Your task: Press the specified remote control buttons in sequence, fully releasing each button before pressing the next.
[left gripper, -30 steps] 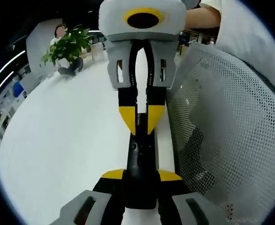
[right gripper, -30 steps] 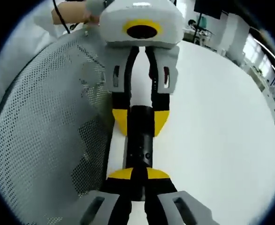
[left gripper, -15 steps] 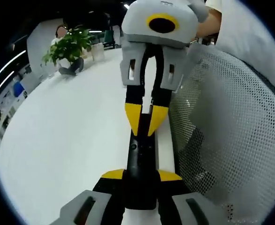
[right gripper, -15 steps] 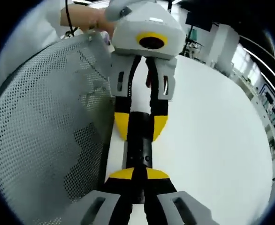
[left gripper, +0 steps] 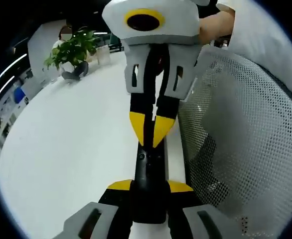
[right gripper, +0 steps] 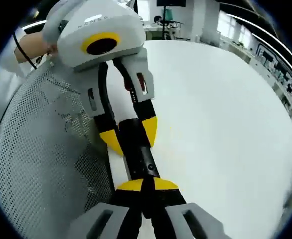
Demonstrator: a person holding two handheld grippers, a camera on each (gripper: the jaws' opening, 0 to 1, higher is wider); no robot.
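Observation:
A slim black remote control [left gripper: 148, 172] runs lengthwise between the yellow-tipped jaws of my left gripper [left gripper: 150, 187], which is shut on its near end. My right gripper [left gripper: 149, 132] comes in from the top, shut, its yellow tips together and resting on the remote's far part just above a small round button. In the right gripper view the remote [right gripper: 138, 154] runs up from my right gripper [right gripper: 147, 186], whose closed tips meet on it. Across from it, my left gripper [right gripper: 129, 133] clamps the remote's far end. Most buttons are hidden.
A white table [left gripper: 61, 149] spreads to one side, also in the right gripper view [right gripper: 225, 124]. A grey mesh chair back [left gripper: 245, 139] stands close on the other side [right gripper: 41, 164]. A potted plant [left gripper: 73, 50] sits at the far end. A person's hand [left gripper: 216, 22] holds the right gripper.
The right gripper swayed to the right, then back left, its shut tips staying on the remote. The right gripper view has rolled, so the left gripper now leans left in it. The left gripper kept its hold.

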